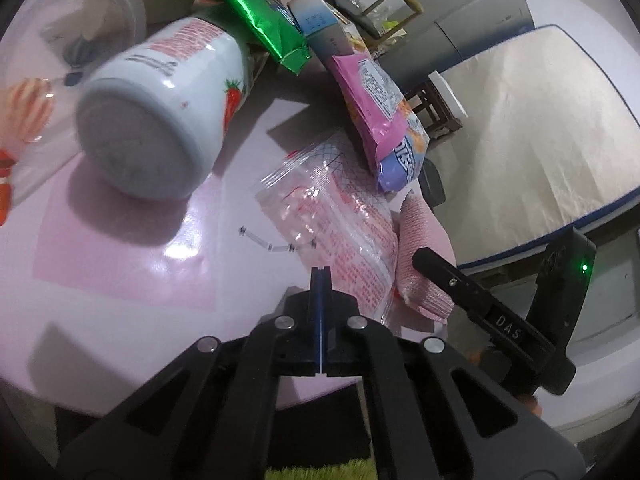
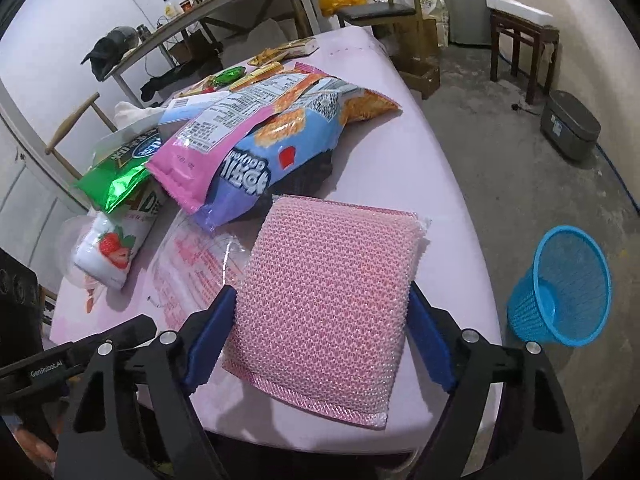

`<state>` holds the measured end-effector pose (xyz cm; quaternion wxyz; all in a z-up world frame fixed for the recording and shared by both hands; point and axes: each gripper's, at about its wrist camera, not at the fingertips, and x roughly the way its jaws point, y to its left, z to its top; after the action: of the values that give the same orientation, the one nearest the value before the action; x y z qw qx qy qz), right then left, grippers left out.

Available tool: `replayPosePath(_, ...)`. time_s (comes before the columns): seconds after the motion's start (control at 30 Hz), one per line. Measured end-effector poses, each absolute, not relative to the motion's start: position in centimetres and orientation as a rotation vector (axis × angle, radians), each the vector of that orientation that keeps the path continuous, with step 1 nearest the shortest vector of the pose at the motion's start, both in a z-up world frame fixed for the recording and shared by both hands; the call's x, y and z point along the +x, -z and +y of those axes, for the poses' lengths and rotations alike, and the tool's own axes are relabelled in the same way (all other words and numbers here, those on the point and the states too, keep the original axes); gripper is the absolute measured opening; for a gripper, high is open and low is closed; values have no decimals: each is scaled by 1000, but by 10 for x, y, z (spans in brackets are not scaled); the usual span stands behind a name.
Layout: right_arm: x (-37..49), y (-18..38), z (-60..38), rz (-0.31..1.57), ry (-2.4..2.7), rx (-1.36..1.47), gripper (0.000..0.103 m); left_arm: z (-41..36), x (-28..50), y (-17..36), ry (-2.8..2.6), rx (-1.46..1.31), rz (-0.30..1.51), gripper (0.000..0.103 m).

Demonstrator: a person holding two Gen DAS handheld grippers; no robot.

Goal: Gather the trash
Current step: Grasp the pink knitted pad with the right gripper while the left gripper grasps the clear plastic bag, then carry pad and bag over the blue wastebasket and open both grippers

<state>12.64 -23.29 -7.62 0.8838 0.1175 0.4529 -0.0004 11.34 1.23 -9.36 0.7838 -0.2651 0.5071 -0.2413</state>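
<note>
A pink mesh sponge (image 2: 324, 300) lies near the front edge of the pink table (image 2: 440, 184). My right gripper (image 2: 320, 320) has its blue fingers (image 2: 208, 332) against both sides of the sponge, closed on it. My left gripper (image 1: 321, 276) is shut and empty, just above the table beside a clear printed plastic bag (image 1: 336, 216). The sponge also shows in the left wrist view (image 1: 420, 248). A white strawberry bottle (image 1: 160, 108) lies on its side. A pink-purple snack bag (image 2: 248, 148) and a green foil wrapper (image 2: 116, 184) lie behind.
A blue mesh basket (image 2: 560, 284) stands on the floor right of the table. A stool (image 2: 520, 36), a chair (image 2: 384, 12) and a long bench table (image 2: 224, 4) stand beyond. A mattress (image 1: 532, 128) lies on the floor.
</note>
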Motion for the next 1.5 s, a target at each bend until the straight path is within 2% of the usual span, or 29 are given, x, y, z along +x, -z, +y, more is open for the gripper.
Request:
replayPosePath(0.27, 98, 76, -234, 942, -30, 324, 80, 28, 103, 69, 532, -550, 1024, 0)
replayPosePath(0.37, 94, 77, -233, 942, -47, 344, 80, 24, 106, 67, 586, -570, 1053, 0)
replayPosePath(0.4, 94, 77, -232, 943, -58, 349, 80, 18, 110, 69, 595, -573, 1072, 3)
replayPosePath(0.47, 93, 78, -227, 947, -74, 345, 80, 7, 114, 77, 606, -580, 1101, 33)
replayPosePath(0.53, 93, 78, -224, 949, -86, 340, 80, -2, 128, 84, 603, -601, 1130, 42)
replayPosePath(0.6, 94, 78, -221, 952, -96, 336, 80, -11, 135, 93, 585, -597, 1140, 44)
replayPosePath(0.73, 95, 81, -218, 957, -111, 338, 79, -19, 146, 106, 544, -619, 1165, 42)
replayPosePath(0.8, 96, 83, -218, 959, -118, 339, 79, -16, 150, 110, 547, -654, 1163, 37)
replayPosePath(0.87, 97, 84, -216, 961, -120, 331, 79, -15, 151, 112, 546, -660, 1160, 22)
replayPosePath(1.03, 98, 85, -214, 963, -122, 316, 79, -9, 154, 123, 559, -701, 1153, 0)
replayPosePath(1.27, 99, 84, -210, 969, -127, 315, 78, 7, 132, 107, 617, -687, 1059, 0)
replayPosePath(1.5, 90, 78, -206, 964, -148, 334, 78, 28, 107, 69, 647, -627, 957, 0)
